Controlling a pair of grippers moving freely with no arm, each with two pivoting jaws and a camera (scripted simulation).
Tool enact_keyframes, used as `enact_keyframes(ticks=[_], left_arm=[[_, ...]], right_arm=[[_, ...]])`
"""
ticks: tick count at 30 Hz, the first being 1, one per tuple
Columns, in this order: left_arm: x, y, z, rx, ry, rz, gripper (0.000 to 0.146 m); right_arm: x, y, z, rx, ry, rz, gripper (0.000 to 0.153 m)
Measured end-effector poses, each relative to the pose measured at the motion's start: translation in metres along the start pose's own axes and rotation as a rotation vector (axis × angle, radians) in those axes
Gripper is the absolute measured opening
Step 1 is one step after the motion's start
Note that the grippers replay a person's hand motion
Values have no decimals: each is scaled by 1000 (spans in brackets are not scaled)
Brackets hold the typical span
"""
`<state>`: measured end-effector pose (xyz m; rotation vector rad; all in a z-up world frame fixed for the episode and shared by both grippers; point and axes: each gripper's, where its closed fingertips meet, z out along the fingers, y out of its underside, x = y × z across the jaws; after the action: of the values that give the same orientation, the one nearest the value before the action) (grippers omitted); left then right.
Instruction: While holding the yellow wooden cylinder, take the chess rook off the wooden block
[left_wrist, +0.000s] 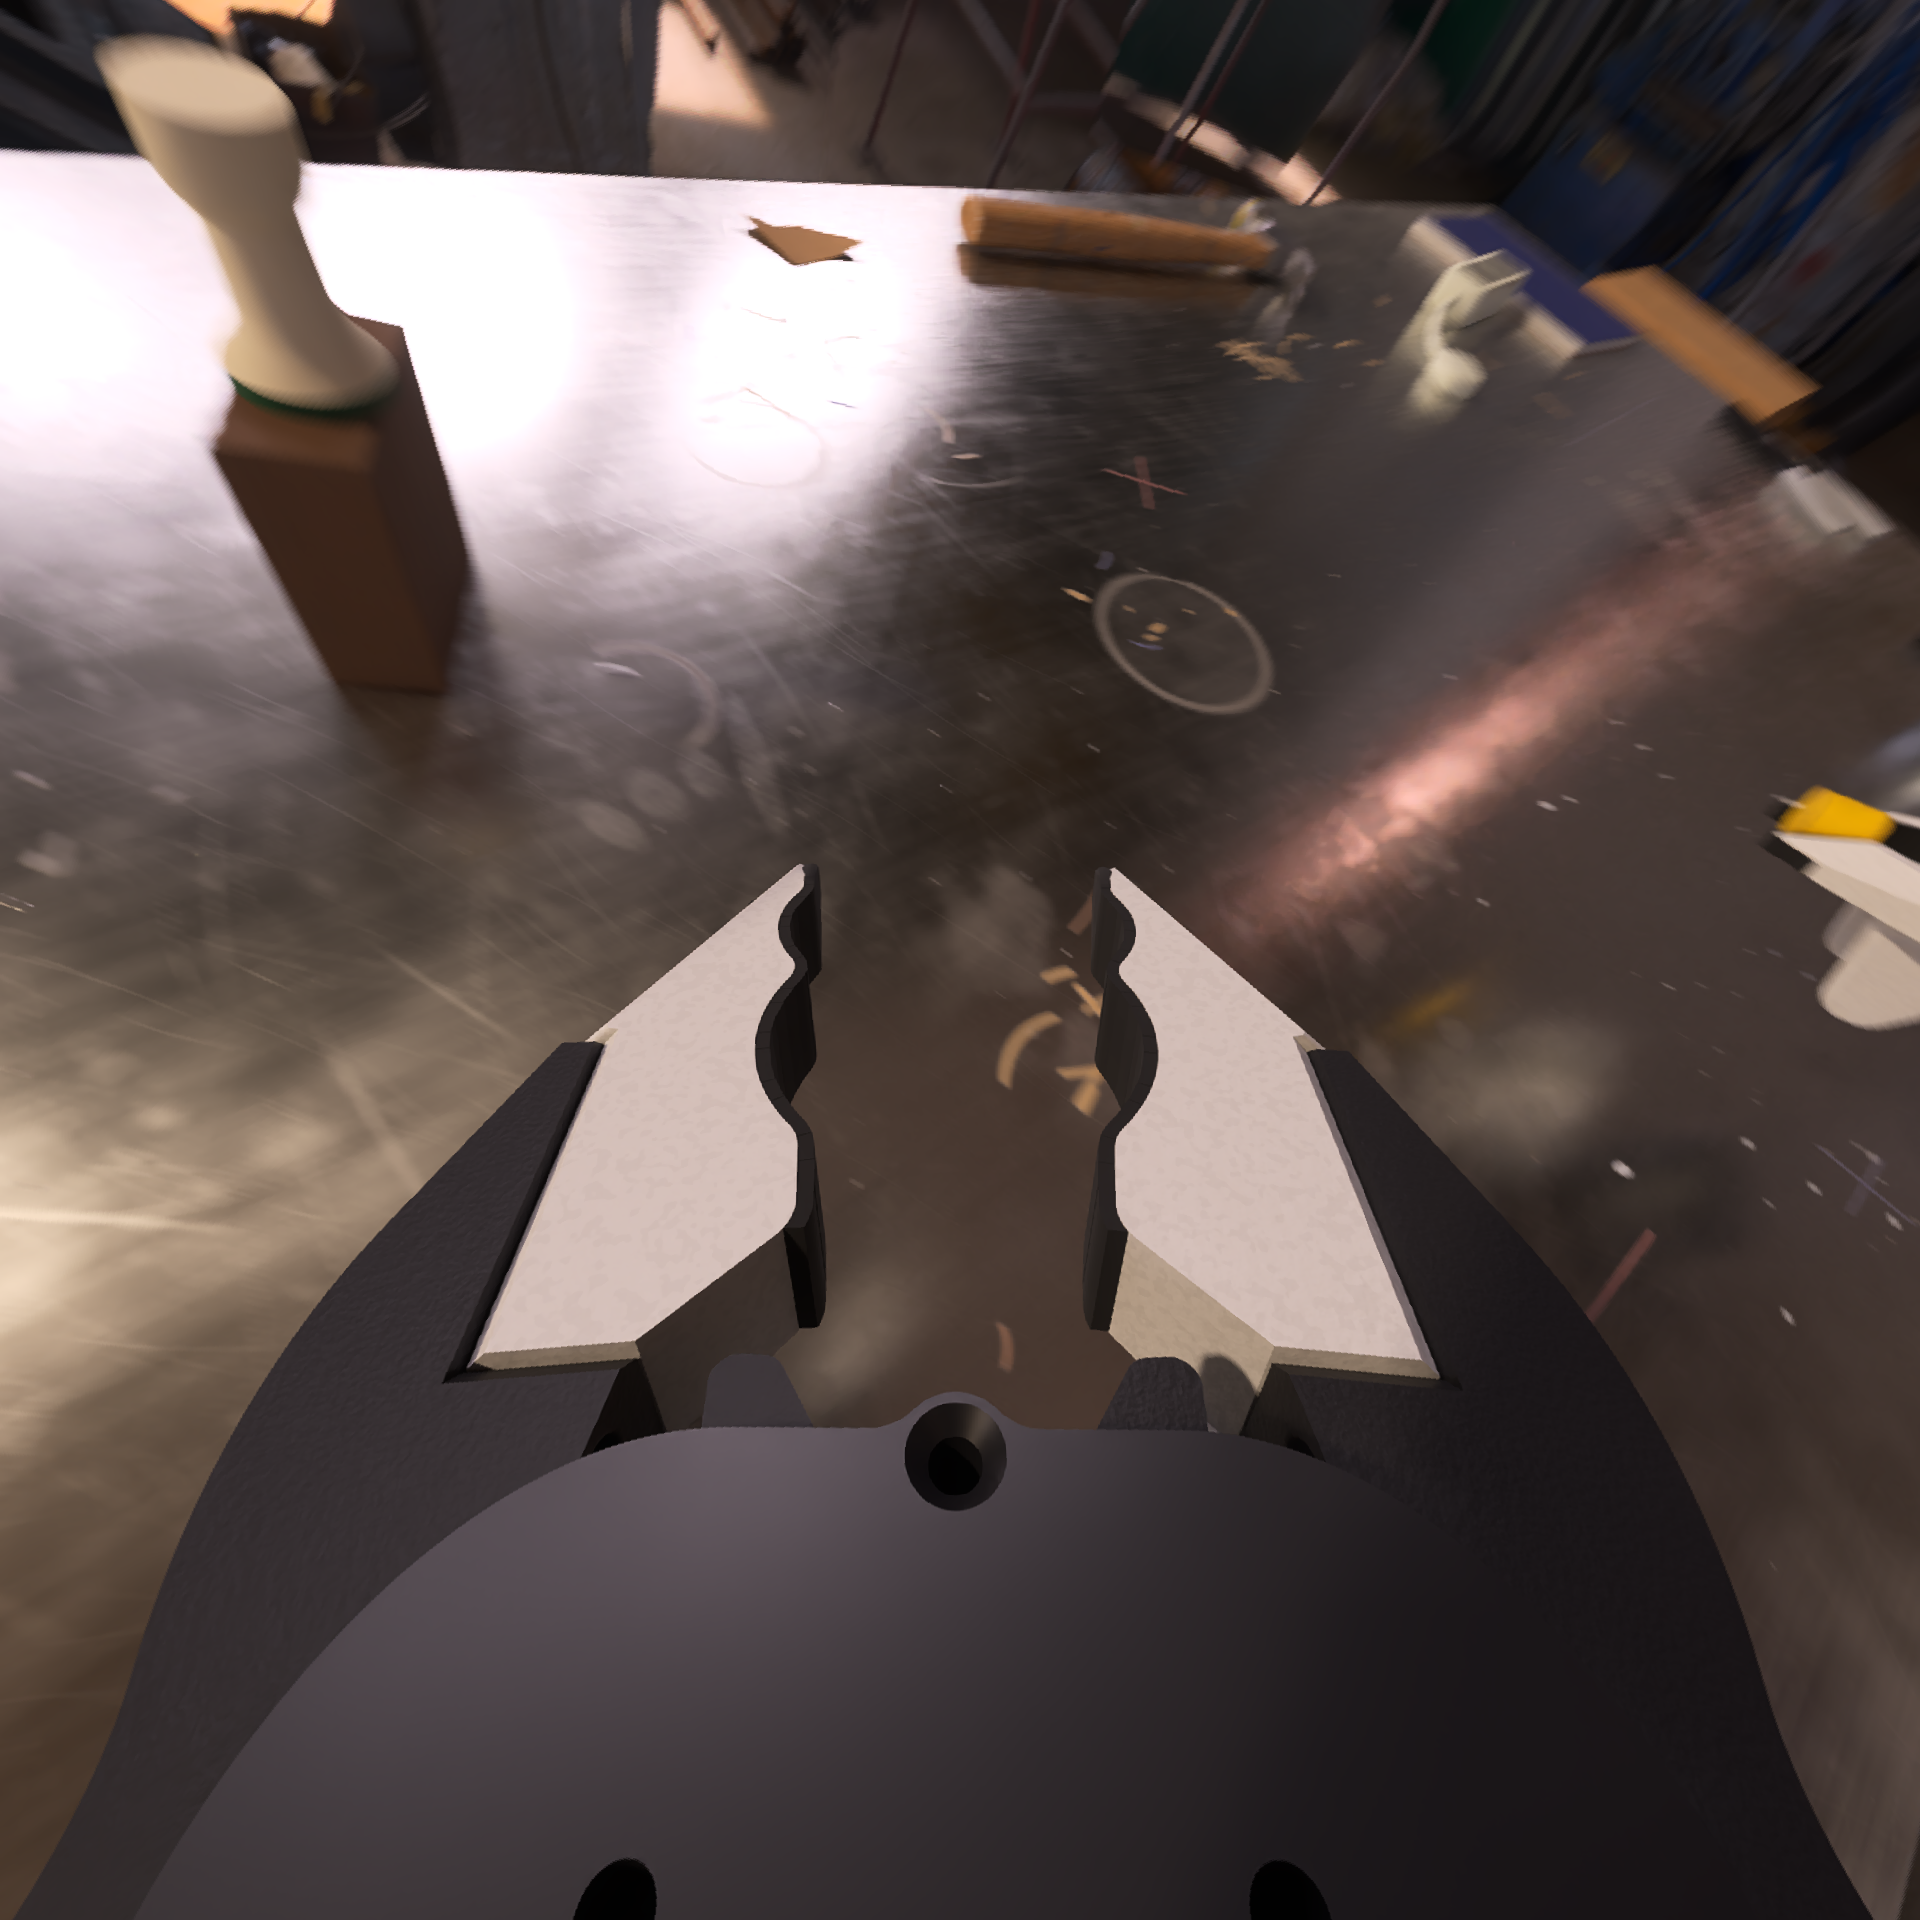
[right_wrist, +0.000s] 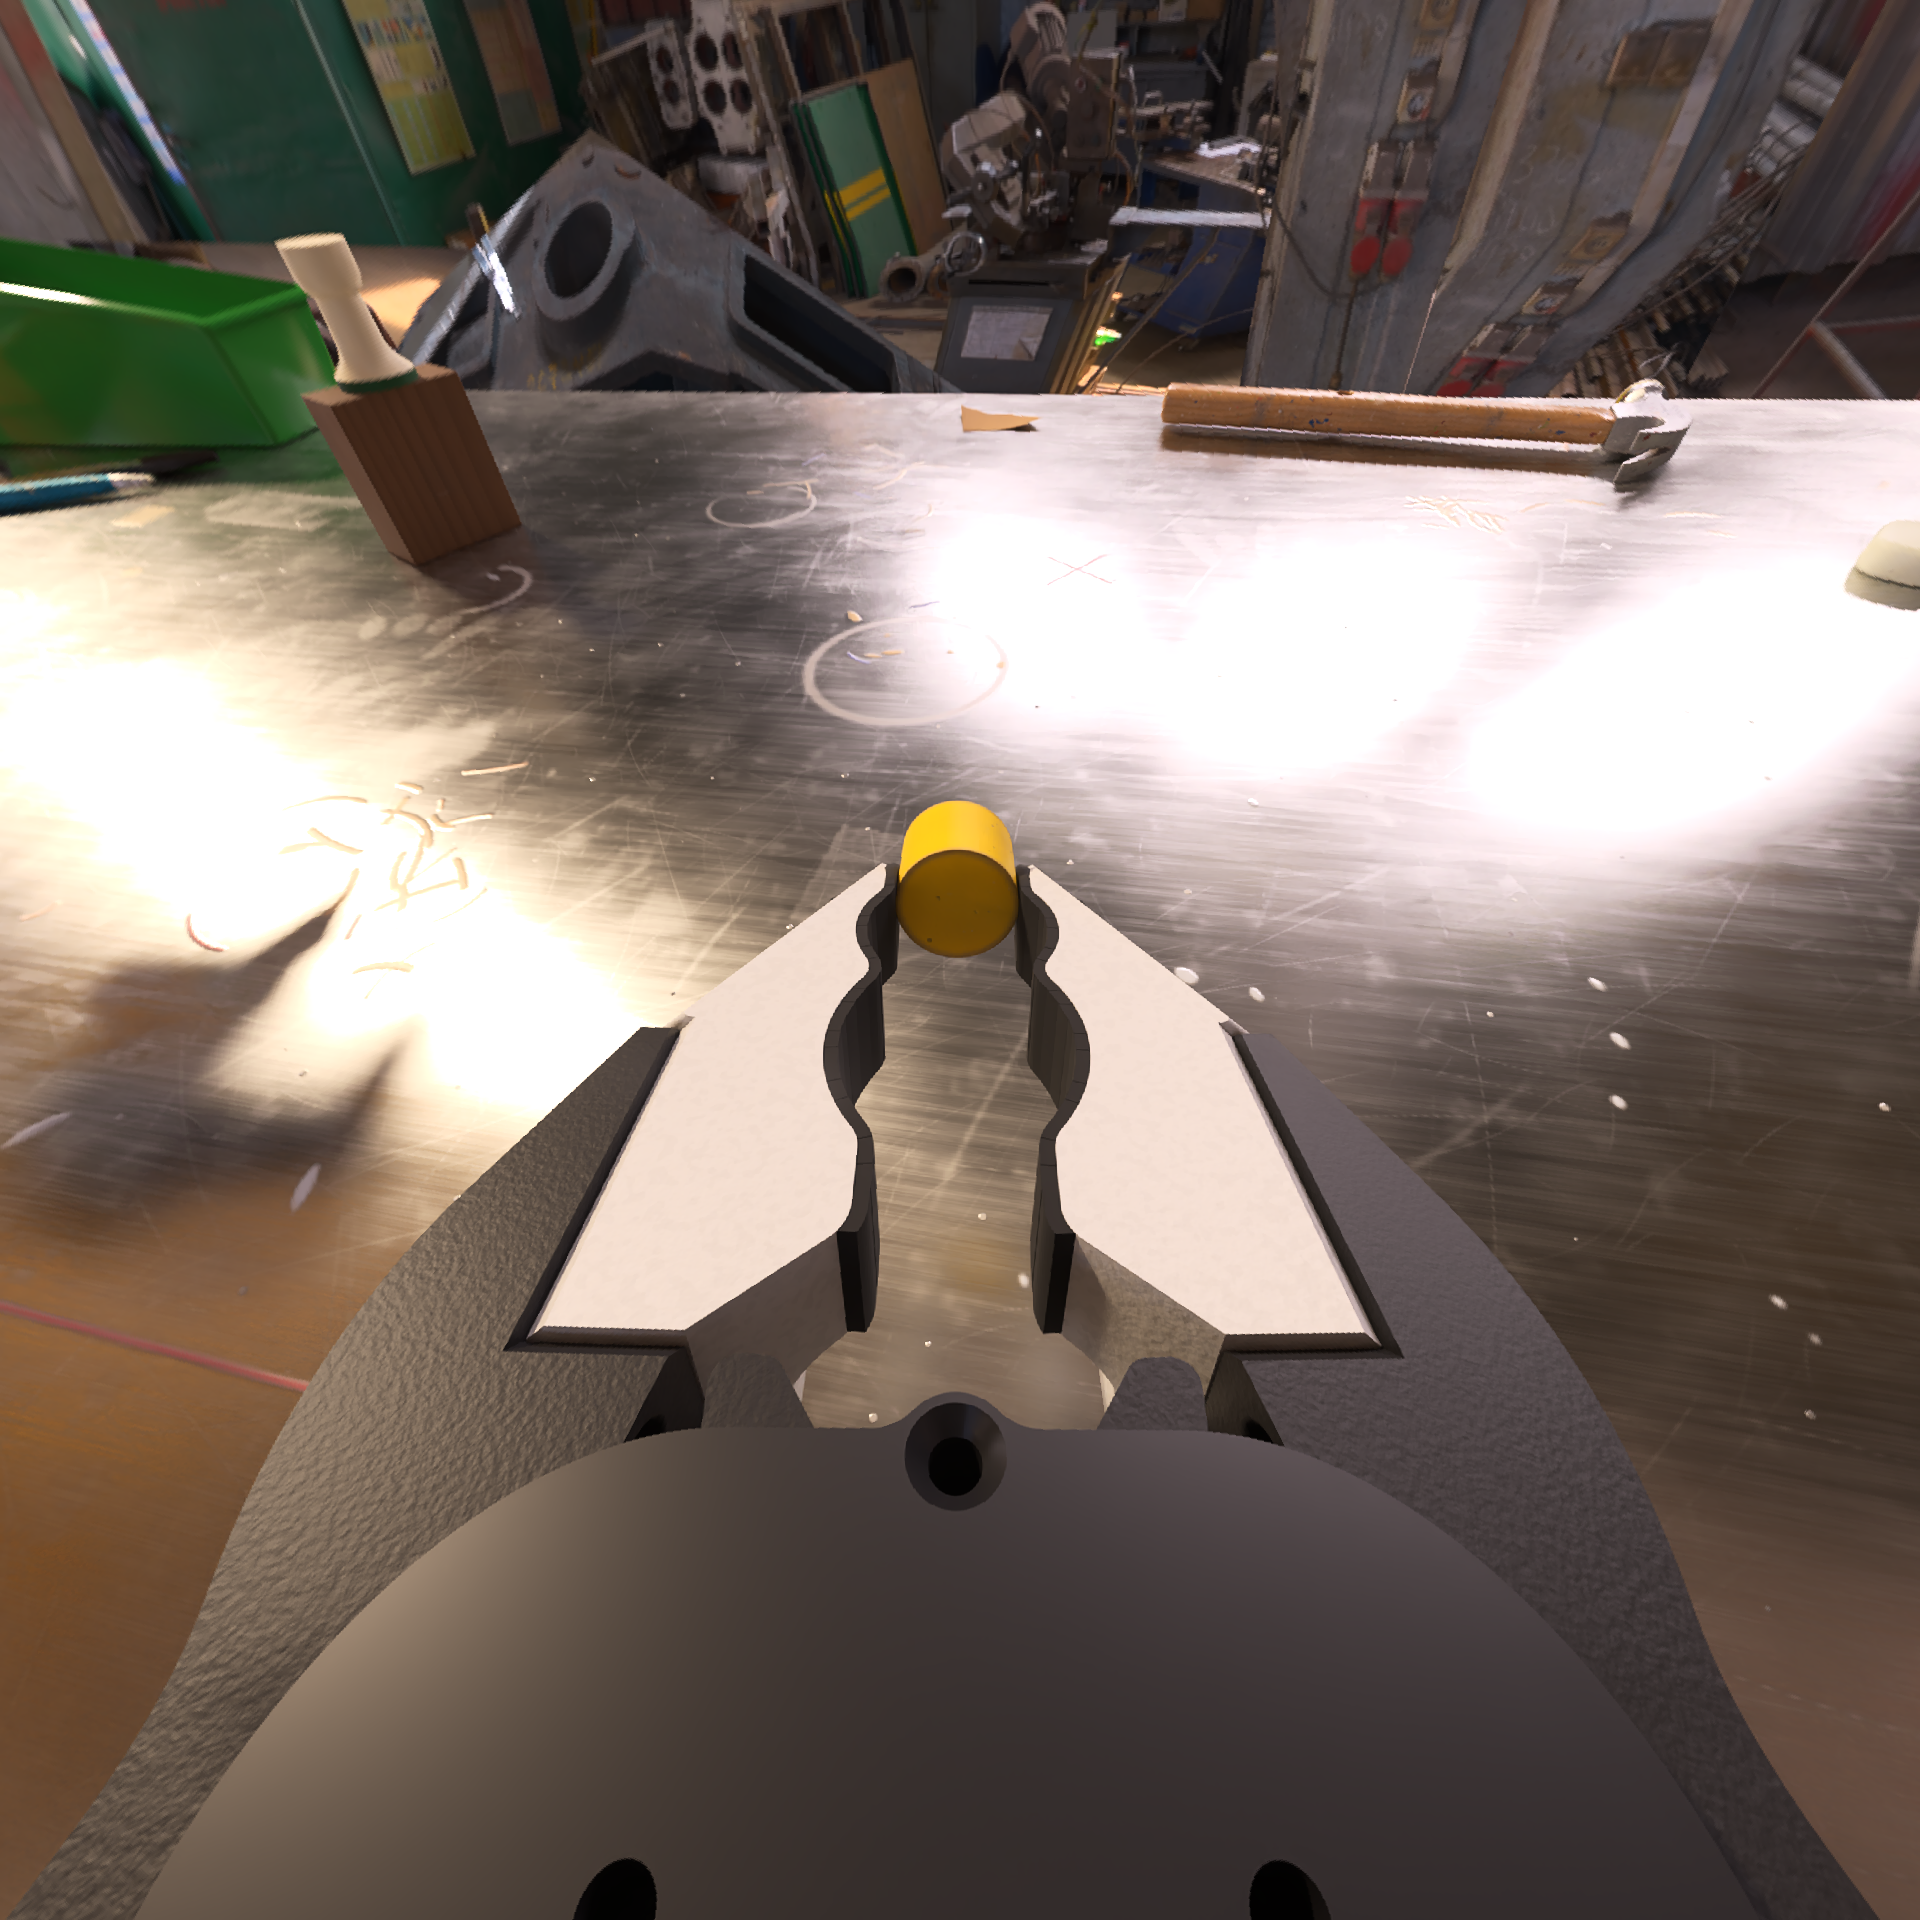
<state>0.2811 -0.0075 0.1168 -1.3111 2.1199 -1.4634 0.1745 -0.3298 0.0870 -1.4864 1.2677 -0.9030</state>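
Note:
A cream chess rook (left_wrist: 265, 244) with a green base stands on a tall brown wooden block (left_wrist: 358, 530) at the far left of the metal table; both also show in the right wrist view, the rook (right_wrist: 348, 317) on the block (right_wrist: 416, 468). My left gripper (left_wrist: 958, 883) is open and empty, above the table, well short and right of the block. My right gripper (right_wrist: 956, 883) is shut on the yellow wooden cylinder (right_wrist: 956, 881), held at the fingertips above the table. The right gripper with the cylinder (left_wrist: 1834, 826) shows at the right edge of the left wrist view.
A hammer (right_wrist: 1423, 421) with a wooden handle lies near the table's far edge. A green bin (right_wrist: 145, 343) stands left of the block, a blue pen (right_wrist: 73, 488) in front of it. A small cardboard scrap (right_wrist: 995, 419) lies at the far edge.

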Motion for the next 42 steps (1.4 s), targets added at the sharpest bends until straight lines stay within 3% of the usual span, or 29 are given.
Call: enact_keyframes(ticks=[5,8,13,16,18,19,24,29,33,39,42], left_arm=[[-62,-89,13,-75,-201,120,57],[-106,-119,37,-136,-314,135,56],[-165,-103,90,-359,-441,170,59],[-169,-94,114,-428,-361,169,60],[-167,-97,119,-430,-319,146,35],[-167,-102,118,-428,-330,145,31],[-151,-161,83,-230,-254,81,31],[-128,-244,19,68,-54,-2,31],[-118,-301,-39,250,24,-17,31],[-106,-351,-96,422,110,-16,31],[-89,-365,-107,497,244,-44,31]], right_arm=[[-3,-2,-1,3,-11,-24,21],[-2,-2,-6,9,-1,-43,21],[3,-1,-11,5,12,-42,21],[6,1,-13,-2,20,-37,21],[7,2,-15,-5,26,-38,21],[8,2,-15,-7,29,-39,21],[11,4,-18,-11,38,-36,21],[7,4,-17,-13,29,-44,21],[3,1,-15,-5,23,-64,21],[-3,1,-10,-7,6,-79,21],[-6,1,-9,-7,-1,-85,21]])
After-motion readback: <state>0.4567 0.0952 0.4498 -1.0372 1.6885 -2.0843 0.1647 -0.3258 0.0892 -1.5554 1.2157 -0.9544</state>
